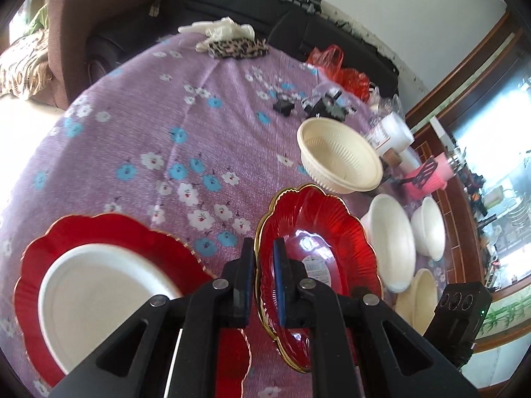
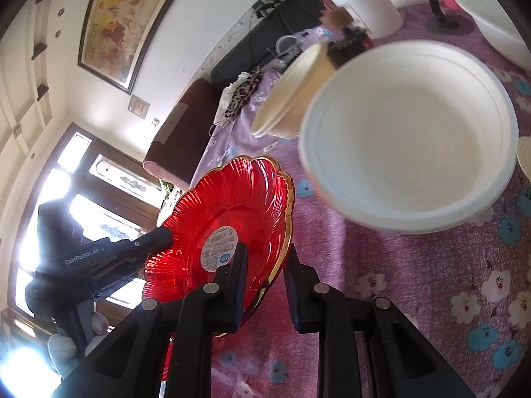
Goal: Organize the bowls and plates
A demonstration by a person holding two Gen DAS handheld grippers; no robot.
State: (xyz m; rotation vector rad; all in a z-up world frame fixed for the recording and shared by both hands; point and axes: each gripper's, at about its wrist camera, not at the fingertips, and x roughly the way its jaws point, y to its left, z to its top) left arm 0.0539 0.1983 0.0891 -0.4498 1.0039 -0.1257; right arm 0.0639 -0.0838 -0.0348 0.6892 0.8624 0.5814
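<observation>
A red glass plate (image 1: 318, 258) with a gold rim is held tilted above the purple flowered tablecloth (image 1: 139, 139). My left gripper (image 1: 264, 258) is shut on its near rim. The plate also shows in the right wrist view (image 2: 229, 219), where my right gripper (image 2: 265, 265) straddles its gold rim with a gap on the right side; the jaws are apart. A white plate (image 1: 99, 298) lies on a red scalloped plate (image 1: 109, 232) at the lower left. A cream ribbed bowl (image 1: 341, 156) and white bowls (image 1: 391, 238) stand at the right. A large white bowl (image 2: 411, 132) is near the right gripper.
A leopard-print cloth (image 1: 235, 46), red plastic bag (image 1: 338, 66), small dark items (image 1: 308, 102) and white cups (image 1: 391, 132) lie at the table's far side. A pink holder with a spatula (image 1: 428, 175) stands at the right edge. A dark sofa (image 1: 212, 3) is behind.
</observation>
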